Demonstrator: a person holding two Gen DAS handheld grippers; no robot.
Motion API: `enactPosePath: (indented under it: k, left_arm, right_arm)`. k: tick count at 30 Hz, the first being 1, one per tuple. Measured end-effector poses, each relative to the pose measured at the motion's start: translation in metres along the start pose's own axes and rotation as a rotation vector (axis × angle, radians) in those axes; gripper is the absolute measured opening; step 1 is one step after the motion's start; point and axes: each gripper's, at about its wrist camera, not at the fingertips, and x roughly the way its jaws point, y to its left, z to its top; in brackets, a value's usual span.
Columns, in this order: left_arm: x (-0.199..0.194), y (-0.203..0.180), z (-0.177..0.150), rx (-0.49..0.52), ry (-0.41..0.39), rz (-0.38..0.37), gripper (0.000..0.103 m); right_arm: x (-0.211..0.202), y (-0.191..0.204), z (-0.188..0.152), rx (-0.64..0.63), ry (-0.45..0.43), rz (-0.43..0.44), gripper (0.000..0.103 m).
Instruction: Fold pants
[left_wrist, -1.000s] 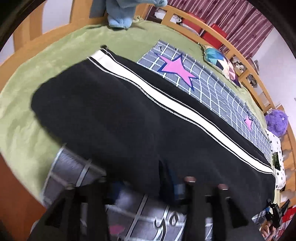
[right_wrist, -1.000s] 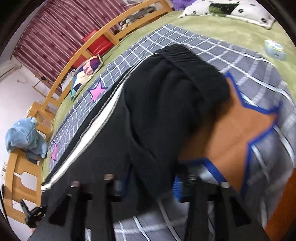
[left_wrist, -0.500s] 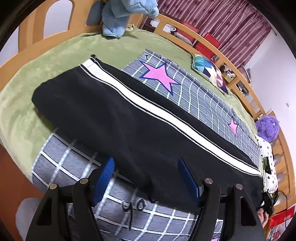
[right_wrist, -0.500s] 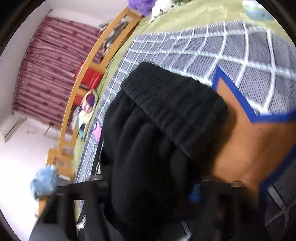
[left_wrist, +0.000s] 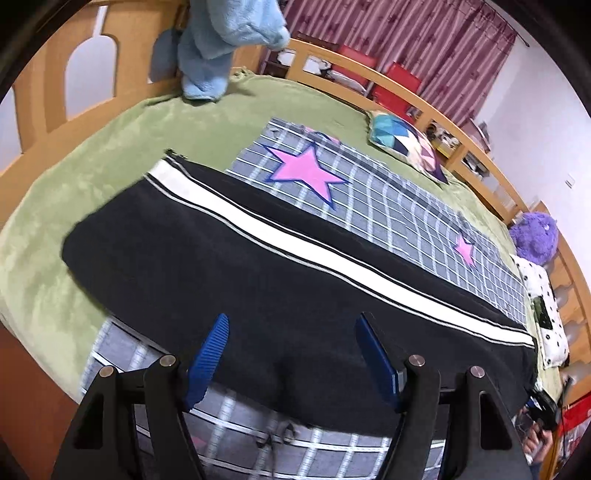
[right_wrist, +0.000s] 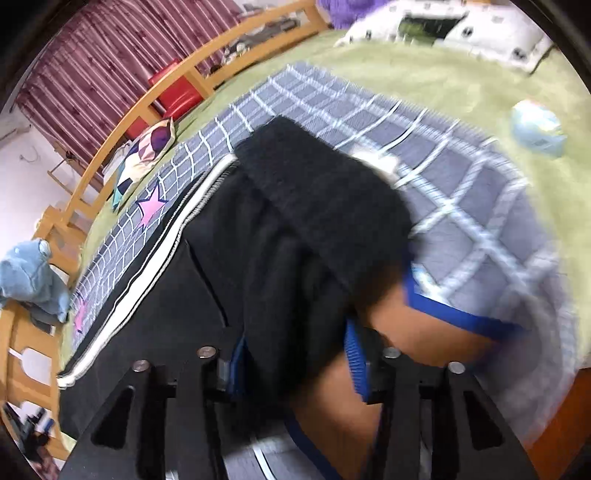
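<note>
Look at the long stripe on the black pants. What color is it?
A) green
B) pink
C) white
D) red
C, because the left wrist view shows a white stripe running the whole length of the black pants, which lie flat on the grey checked blanket.
</note>
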Motion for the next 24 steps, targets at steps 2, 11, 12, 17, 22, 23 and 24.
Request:
enactPosePath:
  k: [2, 11, 12, 17, 22, 23, 24]
  left_arm:
    - [0.003, 0.013, 0.009, 0.0, 0.001, 0.043, 0.07]
    - [0.017, 0.05, 0.057, 0.006, -0.008, 0.143, 0.07]
    - [0.019, 0.054, 0.062, 0.006, -0.008, 0.145, 0.07]
    - [0.03, 0.059, 0.075, 0.037, -0.011, 0.153, 0.07]
    - [0.048, 0.056, 0.083, 0.065, 0.01, 0.168, 0.07]
    - [0.052, 0.056, 0.085, 0.065, 0.019, 0.163, 0.07]
    - [0.055, 0.057, 0.086, 0.063, 0.031, 0.156, 0.07]
  right_arm:
    - [-0.02, 0.005, -0.005, -0.032, -0.027, -0.051, 0.051]
    - [-0.05, 0.121, 0.009, -0.237, -0.115, -0.086, 0.06]
    - [-0.044, 0.137, 0.008, -0.262, -0.112, -0.081, 0.06]
    - [0.009, 0.218, 0.003, -0.434, -0.05, -0.034, 0.06]
    - [0.074, 0.279, -0.006, -0.58, 0.073, 0.042, 0.06]
    - [0.086, 0.291, -0.007, -0.609, 0.094, 0.057, 0.06]
    - [0.093, 0.297, -0.008, -0.628, 0.104, 0.07, 0.06]
